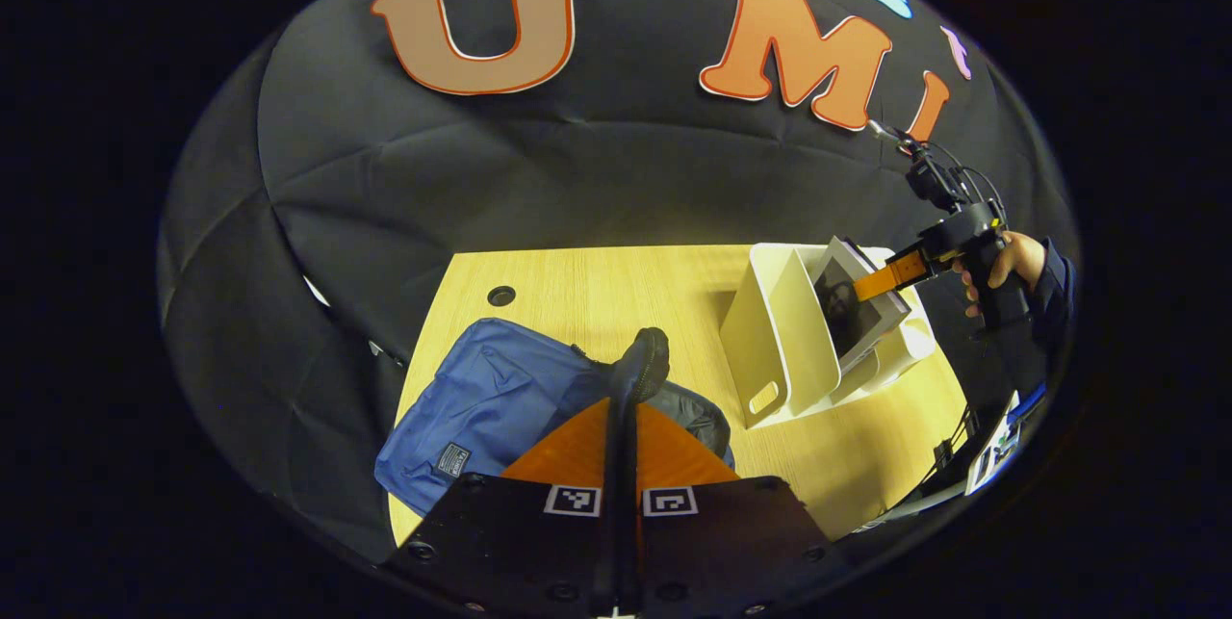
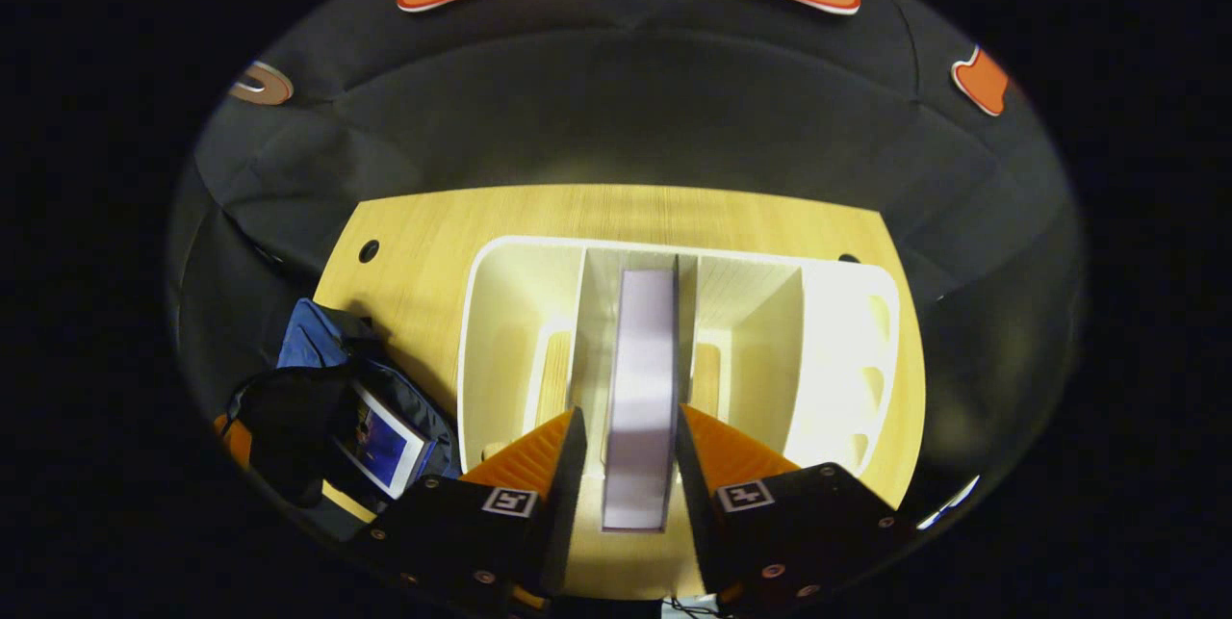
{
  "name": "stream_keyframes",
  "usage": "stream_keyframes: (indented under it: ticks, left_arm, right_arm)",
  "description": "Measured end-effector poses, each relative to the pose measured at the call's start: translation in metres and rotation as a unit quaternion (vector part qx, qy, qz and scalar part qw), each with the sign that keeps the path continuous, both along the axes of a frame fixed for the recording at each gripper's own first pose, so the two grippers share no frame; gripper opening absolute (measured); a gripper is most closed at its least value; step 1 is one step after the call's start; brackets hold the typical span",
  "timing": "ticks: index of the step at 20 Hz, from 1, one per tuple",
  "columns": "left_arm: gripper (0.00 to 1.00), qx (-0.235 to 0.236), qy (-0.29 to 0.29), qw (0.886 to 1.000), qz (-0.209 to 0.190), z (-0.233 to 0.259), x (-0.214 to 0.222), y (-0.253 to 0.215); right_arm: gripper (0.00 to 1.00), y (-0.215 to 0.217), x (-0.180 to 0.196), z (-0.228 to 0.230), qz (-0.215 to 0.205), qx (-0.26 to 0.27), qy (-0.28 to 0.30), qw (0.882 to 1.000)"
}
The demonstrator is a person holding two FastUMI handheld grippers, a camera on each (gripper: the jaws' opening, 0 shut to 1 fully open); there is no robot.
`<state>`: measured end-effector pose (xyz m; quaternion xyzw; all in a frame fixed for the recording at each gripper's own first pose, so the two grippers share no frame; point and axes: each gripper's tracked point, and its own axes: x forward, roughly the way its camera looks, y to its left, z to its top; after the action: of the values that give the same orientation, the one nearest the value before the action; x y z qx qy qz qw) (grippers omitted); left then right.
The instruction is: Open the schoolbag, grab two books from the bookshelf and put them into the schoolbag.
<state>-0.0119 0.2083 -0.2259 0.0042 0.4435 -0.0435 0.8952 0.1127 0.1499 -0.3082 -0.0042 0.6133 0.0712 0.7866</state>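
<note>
The blue schoolbag [image 1: 491,402] lies on the wooden table. My left gripper [image 1: 621,407] is shut on the bag's black opening edge [image 1: 647,354] and holds it up. In the right gripper view the schoolbag [image 2: 313,340] gapes at the left with one book [image 2: 383,446] inside. The white bookshelf [image 1: 780,340] stands right of the bag. A second book [image 2: 643,359] stands in its middle compartment with its pale page edge towards me, and my right gripper [image 2: 630,431] is shut on it. In the left gripper view that book [image 1: 852,306] leans out of the shelf, held by the right gripper [image 1: 881,282].
The bookshelf [image 2: 847,349] has dividers and cut-out holes in its right wall. A hand [image 1: 1006,263] in a dark sleeve holds the right gripper's handle. The table [image 1: 597,282] has a round cable hole [image 1: 500,296] at the back left. The table's right edge runs just past the shelf.
</note>
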Motion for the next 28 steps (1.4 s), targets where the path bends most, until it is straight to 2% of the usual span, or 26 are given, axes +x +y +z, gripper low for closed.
stream_keyframes:
  ticks: [1,2,3,4,9,10,11,19,25,28]
  left_arm:
    - [0.02,-0.002,0.000,1.000,0.001,-0.001,0.000,-0.001]
    - [0.02,-0.003,0.000,1.000,0.002,-0.001,0.000,0.000]
    - [0.02,-0.006,0.001,1.000,0.003,-0.001,-0.001,-0.001]
    - [0.02,-0.007,0.002,1.000,0.005,-0.001,-0.002,-0.001]
    - [0.02,-0.012,0.001,1.000,0.006,-0.004,-0.002,-0.002]
    - [0.02,-0.013,0.001,1.000,0.005,-0.003,-0.003,-0.003]
    - [0.02,-0.013,0.001,1.000,0.004,-0.003,-0.003,-0.003]
    - [0.02,-0.014,-0.003,1.000,0.002,-0.001,-0.004,-0.003]
    - [0.02,-0.005,-0.002,1.000,-0.004,-0.001,0.000,-0.001]
    - [0.02,0.007,-0.002,1.000,-0.007,0.001,0.004,0.002]
  right_arm:
    - [0.39,-0.001,0.002,0.004,-0.003,-0.002,0.003,1.000]
    - [0.43,-0.003,0.005,-0.001,-0.004,0.000,0.005,1.000]
    - [0.25,-0.005,0.006,0.003,-0.007,0.002,0.008,1.000]
    - [0.30,-0.006,0.006,0.007,-0.009,0.003,0.006,1.000]
    - [0.27,-0.021,0.018,0.060,-0.008,0.026,-0.032,0.999]
    - [0.17,-0.024,0.019,0.073,-0.008,0.028,-0.043,0.999]
    - [0.27,-0.026,0.021,0.087,-0.007,0.031,-0.054,0.998]
    - [0.27,-0.031,-0.001,0.184,-0.004,0.102,-0.108,0.989]
    - [0.26,-0.019,-0.023,0.216,-0.010,0.155,-0.132,0.979]
    - [0.26,0.011,-0.039,0.219,-0.005,0.219,-0.113,0.969]
